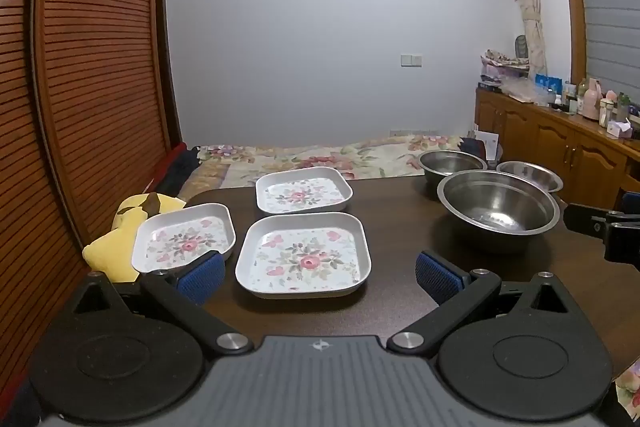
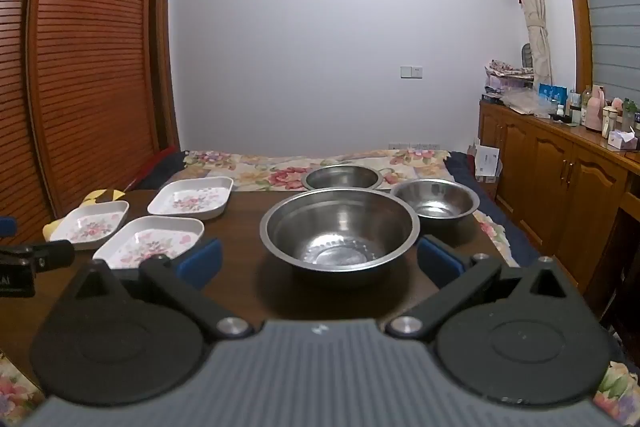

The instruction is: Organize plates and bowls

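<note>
Three square floral plates lie on the dark table (image 1: 400, 227): a near one (image 1: 303, 255), a far one (image 1: 304, 190) and a left one (image 1: 185, 237). Three steel bowls stand at the right: a large one (image 1: 498, 207), a far one (image 1: 450, 163) and a small one (image 1: 530, 175). My left gripper (image 1: 320, 273) is open and empty, just short of the near plate. My right gripper (image 2: 319, 261) is open and empty, its blue pads on either side of the large bowl (image 2: 339, 227). The plates also show in the right wrist view (image 2: 150, 239).
A yellow cushion (image 1: 116, 243) sits off the table's left edge by the slatted wooden door (image 1: 92, 67). A floral bed (image 1: 320, 155) lies beyond the table. A wooden cabinet (image 2: 560, 187) with bottles runs along the right wall.
</note>
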### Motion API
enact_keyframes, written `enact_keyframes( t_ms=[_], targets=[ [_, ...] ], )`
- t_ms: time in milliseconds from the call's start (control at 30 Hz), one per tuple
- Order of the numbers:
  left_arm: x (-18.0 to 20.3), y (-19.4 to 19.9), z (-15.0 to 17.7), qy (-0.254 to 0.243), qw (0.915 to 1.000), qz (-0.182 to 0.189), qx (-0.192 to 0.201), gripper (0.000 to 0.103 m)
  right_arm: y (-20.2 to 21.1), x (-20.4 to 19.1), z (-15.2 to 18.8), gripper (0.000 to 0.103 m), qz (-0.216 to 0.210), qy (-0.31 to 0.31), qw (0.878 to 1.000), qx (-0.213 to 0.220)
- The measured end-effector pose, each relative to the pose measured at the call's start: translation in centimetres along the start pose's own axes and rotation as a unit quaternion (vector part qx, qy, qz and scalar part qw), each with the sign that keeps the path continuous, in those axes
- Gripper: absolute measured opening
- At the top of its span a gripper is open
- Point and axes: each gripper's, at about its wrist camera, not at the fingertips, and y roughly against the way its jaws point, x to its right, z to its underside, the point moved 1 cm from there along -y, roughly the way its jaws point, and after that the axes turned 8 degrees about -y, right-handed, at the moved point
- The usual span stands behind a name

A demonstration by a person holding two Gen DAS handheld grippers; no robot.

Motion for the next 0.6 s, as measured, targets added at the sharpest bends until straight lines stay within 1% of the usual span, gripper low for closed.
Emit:
enact_keyframes(
  t_ms=[167, 200, 267, 300, 600],
  targets=[
    [0.1, -0.1, -0.1, -0.001, 1.0, 0.0, 0.003, 0.103, 0.1, -0.2, -0.1, 0.103, 0.002, 0.002, 1.0, 0.006],
    [-0.2, 0.4, -0.7, 0.001, 1.0, 0.001, 0.003, 0.103, 0.0, 0.1, -0.2, 0.103, 0.0, -0.001, 1.0, 0.004],
    [-0.2, 0.5, -1.0, 0.002, 1.0, 0.001, 0.005, 0.103, 0.1, -0.1, -0.2, 0.103, 0.0, 0.0, 1.0, 0.009],
    [-0.2, 0.5, -0.5, 0.003, 1.0, 0.0, 0.009, 0.103, 0.2, 0.3, -0.3, 0.103, -0.002, -0.004, 1.0, 0.01],
    [-0.3, 0.5, -0.4, 0.005, 0.9999, 0.0, 0.012, 0.103, 1.1, 0.4, -0.9, 0.103, -0.005, -0.007, 1.0, 0.026]
  ],
)
